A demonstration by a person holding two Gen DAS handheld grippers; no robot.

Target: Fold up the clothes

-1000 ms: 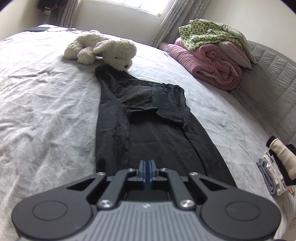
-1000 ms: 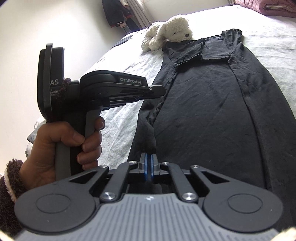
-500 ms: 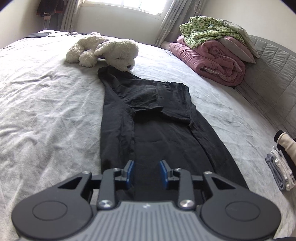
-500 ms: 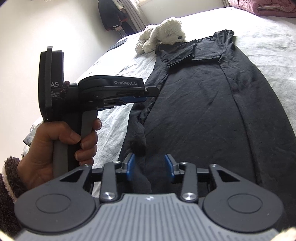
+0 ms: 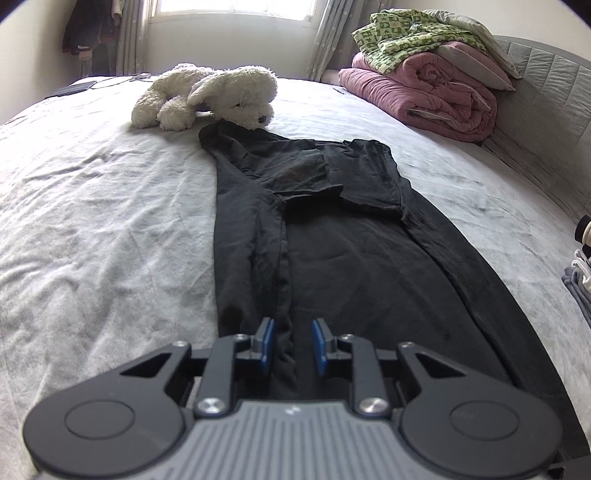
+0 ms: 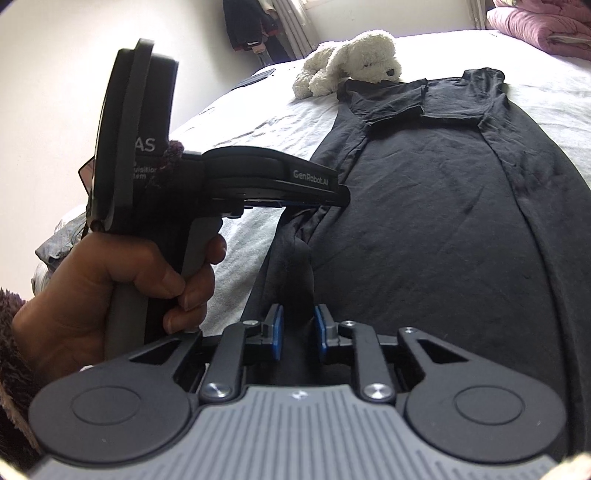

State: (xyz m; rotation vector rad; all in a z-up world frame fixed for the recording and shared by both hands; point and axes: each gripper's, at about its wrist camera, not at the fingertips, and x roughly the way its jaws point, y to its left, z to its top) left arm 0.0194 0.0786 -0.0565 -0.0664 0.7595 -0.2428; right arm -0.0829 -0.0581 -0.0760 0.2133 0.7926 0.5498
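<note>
A long black garment [image 5: 354,258] lies flat on the grey bedspread [image 5: 96,221], both long sides and the short sleeves folded inward. My left gripper [image 5: 293,332] hovers open over the near hem, above the left folded edge. In the right wrist view the same garment [image 6: 436,206] fills the middle. My right gripper [image 6: 298,321] is open at the near hem, with a raised ridge of black cloth standing between its blue pads [image 6: 276,325]. A hand [image 6: 110,295] holds the left gripper [image 6: 332,201] just to the left, low over the garment's edge.
A white plush dog [image 5: 210,96] lies at the garment's far end. A rolled pink quilt [image 5: 424,92] with a green patterned blanket [image 5: 402,40] sits against the grey padded headboard [image 5: 546,122]. Folded clothes [image 5: 580,273] lie at the right edge. Dark clothes [image 5: 88,29] hang by the window.
Both grippers were shut a second ago and have opened. Both views have dropped lower and closer to the near hem.
</note>
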